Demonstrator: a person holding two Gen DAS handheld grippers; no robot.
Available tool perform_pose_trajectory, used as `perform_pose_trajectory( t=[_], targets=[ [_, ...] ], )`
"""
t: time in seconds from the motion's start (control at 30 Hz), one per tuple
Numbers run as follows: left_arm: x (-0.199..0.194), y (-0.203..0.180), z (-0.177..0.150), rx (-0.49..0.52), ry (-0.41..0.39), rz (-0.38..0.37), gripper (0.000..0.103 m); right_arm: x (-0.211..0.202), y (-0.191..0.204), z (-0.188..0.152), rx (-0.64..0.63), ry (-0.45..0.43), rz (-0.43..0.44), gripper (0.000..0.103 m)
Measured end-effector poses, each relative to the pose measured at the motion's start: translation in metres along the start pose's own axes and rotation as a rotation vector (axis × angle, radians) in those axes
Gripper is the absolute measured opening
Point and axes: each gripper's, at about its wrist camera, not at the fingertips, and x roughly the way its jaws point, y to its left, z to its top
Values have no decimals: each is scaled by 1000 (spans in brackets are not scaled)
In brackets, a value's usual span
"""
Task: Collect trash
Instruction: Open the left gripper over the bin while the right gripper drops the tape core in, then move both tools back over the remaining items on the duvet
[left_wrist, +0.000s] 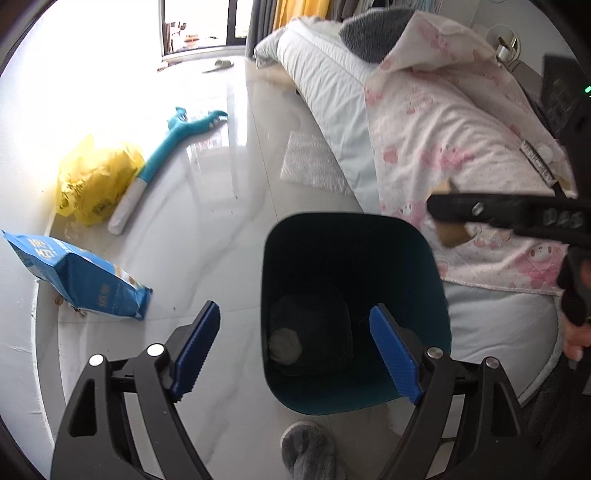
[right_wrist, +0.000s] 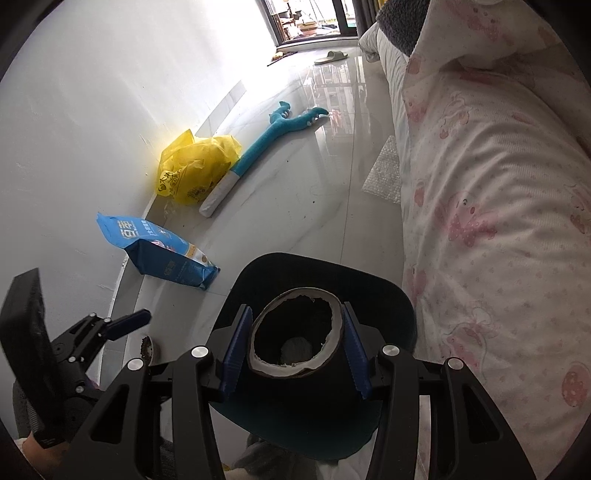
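A dark teal trash bin stands on the floor beside the bed, with a crumpled white wad at its bottom. My left gripper is open and empty above the bin's left side. My right gripper is shut on a cardboard tube, squeezed oval, held end-on over the bin. In the left wrist view the right gripper comes in from the right with the brown tube in it. The left gripper shows at lower left in the right wrist view.
A blue snack bag, a yellow plastic bag and a teal long-handled toy lie along the wall. Bubble wrap lies by the bed. The bed with pink patterned quilt fills the right. A grey slipper is below.
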Motion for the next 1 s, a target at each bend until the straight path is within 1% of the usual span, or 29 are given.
perform_pose_trajectory(
  t=[0.1, 0.27, 0.43, 0.53, 0.67, 0.7, 0.73, 0.77, 0.87, 1.0],
  targets=[
    [-17, 1, 4, 9, -67, 11, 86, 14, -1, -3, 7, 31, -5, 49],
    [-45, -4, 12, 22, -166, -4, 87, 37, -3, -10, 13, 82, -28, 50],
    [-66, -9, 21, 15, -223, -24, 89, 53, -4, -17, 9, 125, -63, 50],
    [-80, -13, 26, 21, -270, -36, 94, 64, -4, -22, -15, 162, -96, 50],
    [-97, -18, 31, 25, -323, -43, 95, 72, -5, -29, -39, 197, -105, 51],
    [-102, -17, 33, 19, -338, -50, 95, 73, -5, -30, -40, 200, -105, 54],
    [-107, -18, 35, 10, -355, -61, 95, 73, -6, -31, -39, 205, -103, 64],
    [-111, -18, 36, 5, -367, -66, 96, 74, -6, -32, -41, 216, -99, 68],
    [-125, -22, 40, 2, -416, -69, 96, 68, -2, -33, -70, 209, -100, 69],
    [-135, -30, 42, 22, -459, -58, 96, 48, 5, -28, -79, 153, -53, 69]
  ],
)
